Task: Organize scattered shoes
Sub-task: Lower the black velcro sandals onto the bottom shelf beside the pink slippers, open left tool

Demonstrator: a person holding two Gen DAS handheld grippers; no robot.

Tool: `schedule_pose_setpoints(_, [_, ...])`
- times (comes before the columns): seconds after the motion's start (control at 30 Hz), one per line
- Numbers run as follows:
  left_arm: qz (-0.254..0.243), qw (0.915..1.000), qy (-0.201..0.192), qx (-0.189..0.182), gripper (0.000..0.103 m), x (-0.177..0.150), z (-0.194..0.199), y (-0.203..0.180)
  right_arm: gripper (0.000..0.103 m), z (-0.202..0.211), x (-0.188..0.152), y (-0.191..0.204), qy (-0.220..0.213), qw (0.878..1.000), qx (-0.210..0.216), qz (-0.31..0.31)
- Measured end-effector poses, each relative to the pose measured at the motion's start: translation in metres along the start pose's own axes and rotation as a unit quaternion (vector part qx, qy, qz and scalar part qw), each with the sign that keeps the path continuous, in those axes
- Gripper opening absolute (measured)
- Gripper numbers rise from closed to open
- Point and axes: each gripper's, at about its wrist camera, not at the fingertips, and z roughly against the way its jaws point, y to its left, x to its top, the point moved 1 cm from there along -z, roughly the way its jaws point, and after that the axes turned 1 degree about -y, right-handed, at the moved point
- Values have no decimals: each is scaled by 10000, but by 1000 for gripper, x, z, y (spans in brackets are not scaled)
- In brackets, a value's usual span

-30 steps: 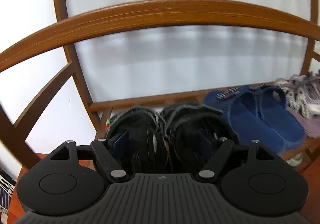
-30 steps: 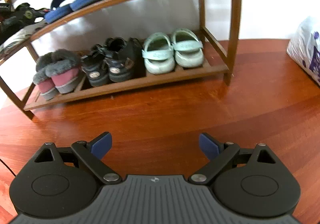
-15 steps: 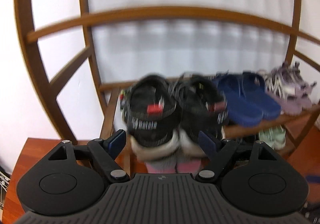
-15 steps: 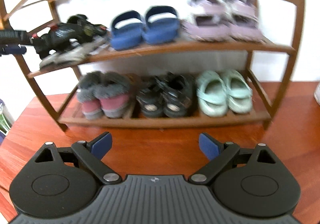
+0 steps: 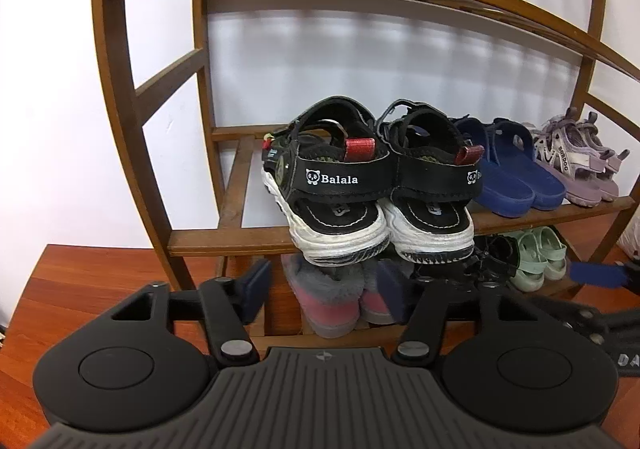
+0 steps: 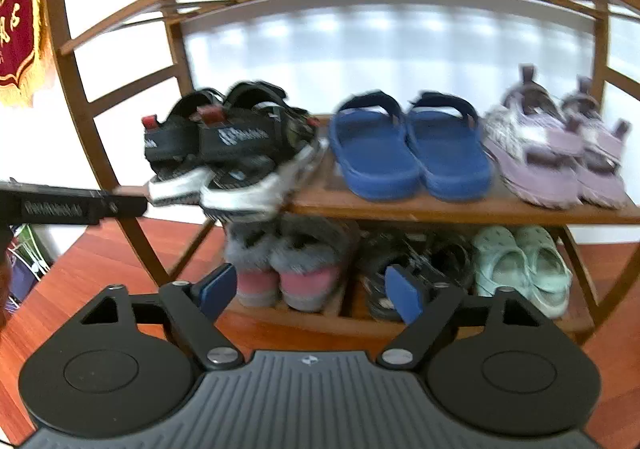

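Now left gripper [image 5: 324,291], right gripper [image 6: 310,289] both closing, empty; black strap sandals [image 5: 340,185] (chunky white soles) on slatted wooden rack [image 5: 224,205]

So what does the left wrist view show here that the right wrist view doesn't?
Only the left wrist view: the readable Balala heel strap on the black sandals, and the right gripper's blue pad at the right edge.

Only the right wrist view: a red banner on the wall, and the left gripper's black body entering from the left.

Both: the wooden rack, black sandals overhanging the upper shelf's front edge, blue slides, purple sandals, and grey-pink fur slippers, dark sandals and green clogs below. Each view's own gripper holds nothing, jaws closing.
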Motion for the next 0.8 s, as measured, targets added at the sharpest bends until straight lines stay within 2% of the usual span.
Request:
schedule_pose_setpoints(0.1, [-13, 9999, 15, -151, 28, 2, -4, 0, 63, -6, 7, 7, -14, 10000, 69, 25])
schedule_pose_setpoints(0.17, [82, 9997, 58, -242, 28, 4, -8, 2, 51, -11, 12, 12, -12, 9999, 131, 21])
schedule_pose_setpoints(0.23, [166, 9993, 70, -325, 28, 5, -10, 3, 47, -16, 17, 17, -21, 9999, 163, 43])
schedule_pose_setpoints(0.5, [217, 9990, 160, -364, 30, 9, -27, 3, 47, -35, 26, 31, -13, 9996, 149, 226])
schedule_pose_setpoints(0.8, [204, 9992, 78, -330, 31, 11, -40, 7, 47, -52, 31, 34, -18, 9996, 123, 259])
